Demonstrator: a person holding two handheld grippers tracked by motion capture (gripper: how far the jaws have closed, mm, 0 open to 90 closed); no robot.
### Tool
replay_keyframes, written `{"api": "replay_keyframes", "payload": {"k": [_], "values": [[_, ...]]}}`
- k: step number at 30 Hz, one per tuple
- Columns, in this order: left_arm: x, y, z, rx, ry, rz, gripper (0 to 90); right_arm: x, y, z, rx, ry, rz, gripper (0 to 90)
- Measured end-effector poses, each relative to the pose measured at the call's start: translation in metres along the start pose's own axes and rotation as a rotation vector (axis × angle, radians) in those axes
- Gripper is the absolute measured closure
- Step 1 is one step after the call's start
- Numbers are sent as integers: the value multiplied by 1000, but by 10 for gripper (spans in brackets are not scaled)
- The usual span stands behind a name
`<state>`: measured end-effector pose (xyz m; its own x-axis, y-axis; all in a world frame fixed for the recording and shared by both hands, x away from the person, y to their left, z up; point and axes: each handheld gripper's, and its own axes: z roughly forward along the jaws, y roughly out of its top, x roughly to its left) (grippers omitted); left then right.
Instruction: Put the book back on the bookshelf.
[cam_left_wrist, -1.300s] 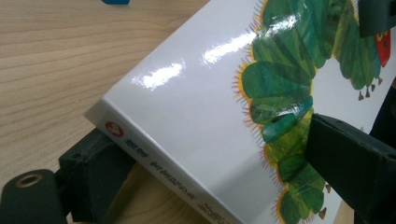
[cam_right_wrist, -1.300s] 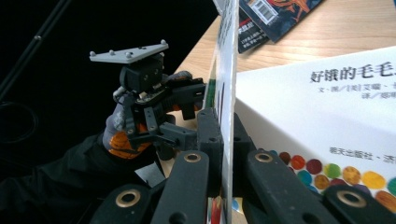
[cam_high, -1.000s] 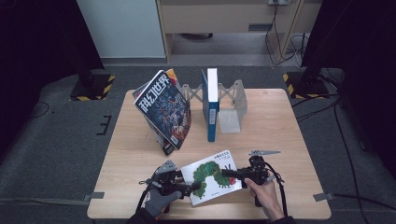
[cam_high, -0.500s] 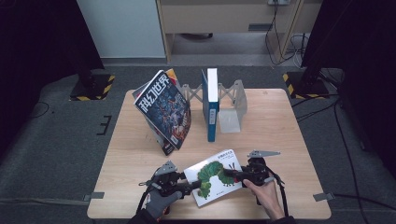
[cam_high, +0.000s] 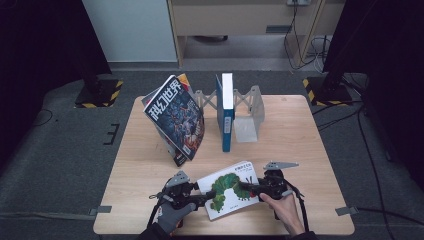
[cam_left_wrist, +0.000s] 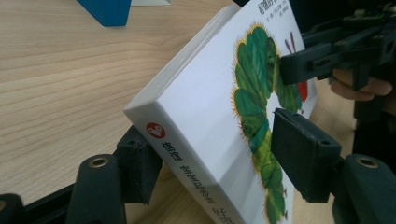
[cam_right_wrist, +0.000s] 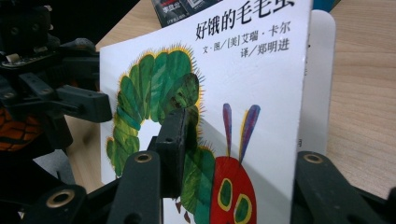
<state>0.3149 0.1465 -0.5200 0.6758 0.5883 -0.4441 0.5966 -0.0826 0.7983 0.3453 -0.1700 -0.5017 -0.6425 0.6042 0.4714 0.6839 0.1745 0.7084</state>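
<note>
The left gripper (cam_high: 202, 199) has its jaws around the spine corner of the caterpillar book (cam_high: 231, 194): in the left gripper view one pad sits under the back cover and the other presses the green caterpillar on the front, and those jaws have just been closing on it. The right gripper (cam_high: 248, 188) takes the book's opposite edge; in the right gripper view one jaw lies flat on the cover beside the caterpillar's red head while the other stands behind the book, and whether that rear pad touches I cannot tell, since these jaws have just been opening a little with the book between them. The book itself is tilted up off the wooden table (cam_high: 300, 135), at the near edge between the two hands. Farther back from the book, at the middle of the table, stands the metal book rack (cam_high: 250, 107), and it holds one blue book (cam_high: 226, 112) upright between its dividers. Left of the rack, a dark science-fiction magazine (cam_high: 175, 117) leans steeply, with another thin one tucked behind it. Beyond the table lies grey floor, with black-and-yellow striped stand feet (cam_high: 97, 95) at either far corner.
</note>
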Motion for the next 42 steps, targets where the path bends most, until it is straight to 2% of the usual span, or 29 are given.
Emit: {"api": "replay_keyframes", "payload": {"k": [5,7,12,13,17,20,29,33,37,39,41,42], "values": [[1,0,0,-9,-14,0,369,0,-1,1,1,1,2,591],[1,1,0,-2,-18,13,371,-1,-1,1,0,4,3,591],[0,-1,2,-1,-66,-8,401,-2,-1,0,-2,10,-1,582],[-1,-1,3,7,-72,5,415,-2,-1,0,-5,14,1,571],[-6,-2,6,24,-47,33,459,-1,-1,0,-9,12,-10,543],[-6,-2,6,22,-59,23,495,0,-1,0,-6,4,-23,533],[-10,2,-2,22,-86,7,609,0,0,-2,-40,5,-17,491],[-14,5,-6,17,-110,-4,677,-1,0,-3,-70,7,-22,426],[-16,7,-8,11,-111,2,703,-1,0,-3,-94,11,-24,363],[-17,8,-9,11,-112,3,711,-2,1,-4,-106,-9,-29,321],[-18,9,-12,7,-96,13,735,-3,2,-8,-141,-85,-49,305],[-18,10,-12,6,-92,18,737,-6,2,-11,-159,-101,-45,294]]}}
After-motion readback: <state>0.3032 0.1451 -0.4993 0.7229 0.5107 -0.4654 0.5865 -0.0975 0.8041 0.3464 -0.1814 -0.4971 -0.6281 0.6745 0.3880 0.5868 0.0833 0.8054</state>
